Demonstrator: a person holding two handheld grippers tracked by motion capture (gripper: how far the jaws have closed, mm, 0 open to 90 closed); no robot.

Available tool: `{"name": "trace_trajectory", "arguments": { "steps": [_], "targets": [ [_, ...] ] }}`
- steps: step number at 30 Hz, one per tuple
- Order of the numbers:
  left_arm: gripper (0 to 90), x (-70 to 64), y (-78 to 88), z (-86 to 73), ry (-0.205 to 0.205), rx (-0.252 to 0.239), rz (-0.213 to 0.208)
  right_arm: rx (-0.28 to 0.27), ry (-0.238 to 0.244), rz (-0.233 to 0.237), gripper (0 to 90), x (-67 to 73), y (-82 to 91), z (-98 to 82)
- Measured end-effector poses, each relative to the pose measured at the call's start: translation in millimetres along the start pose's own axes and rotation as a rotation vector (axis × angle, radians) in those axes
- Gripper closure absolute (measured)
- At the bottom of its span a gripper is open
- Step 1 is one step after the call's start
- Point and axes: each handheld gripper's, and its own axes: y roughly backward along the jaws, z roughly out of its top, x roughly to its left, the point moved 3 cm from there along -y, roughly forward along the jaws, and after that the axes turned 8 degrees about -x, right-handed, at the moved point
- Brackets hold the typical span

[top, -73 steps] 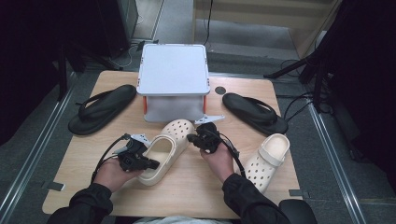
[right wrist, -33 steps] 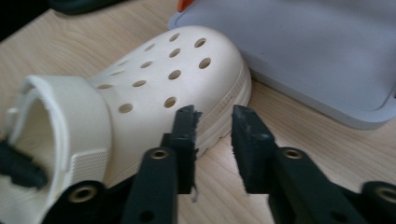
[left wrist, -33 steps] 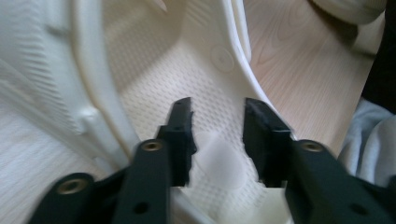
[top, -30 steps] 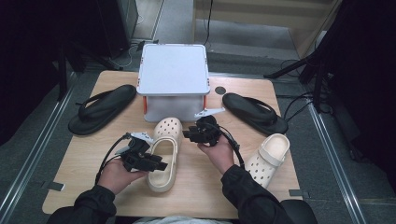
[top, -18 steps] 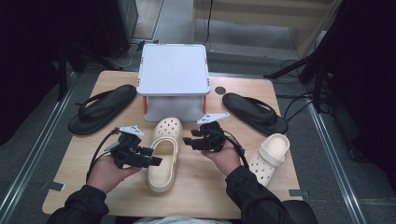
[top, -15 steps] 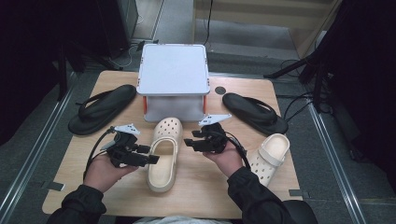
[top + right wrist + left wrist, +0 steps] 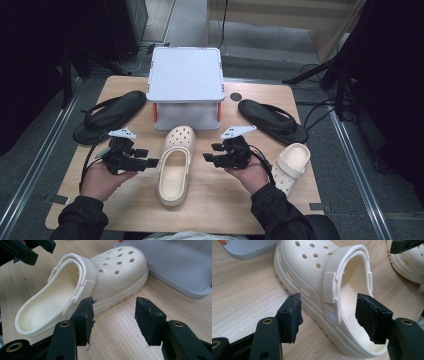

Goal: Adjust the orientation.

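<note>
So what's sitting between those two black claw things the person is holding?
In the high view, a cream clog lies on the table between the left gripper and the right gripper; both stand open, touching nothing.

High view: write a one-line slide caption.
Cream clog lies toe-first toward the grey box, between the open left claw and right claw.
</note>
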Motion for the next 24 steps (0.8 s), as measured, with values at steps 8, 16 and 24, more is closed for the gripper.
{"name": "trace_trajectory", "arguments": {
  "steps": [8, 16, 24],
  "targets": [
    [38.2, 17.4, -4.7, -1.8, 0.006, 0.002, 0.047, 0.000, -0.003, -0.030, 48.4, -7.3, 22.6, -8.0],
    [38.3, 24.3, -11.9, 1.9, 0.005, 0.005, 0.039, -0.010, -0.039, -0.103, 52.1, -22.5, 53.3, -18.3],
    [38.5, 24.2, -20.7, 8.4, -0.012, 0.019, 0.028, -0.029, -0.095, -0.174, 52.3, -39.1, 85.9, -34.3]
  ]
}}
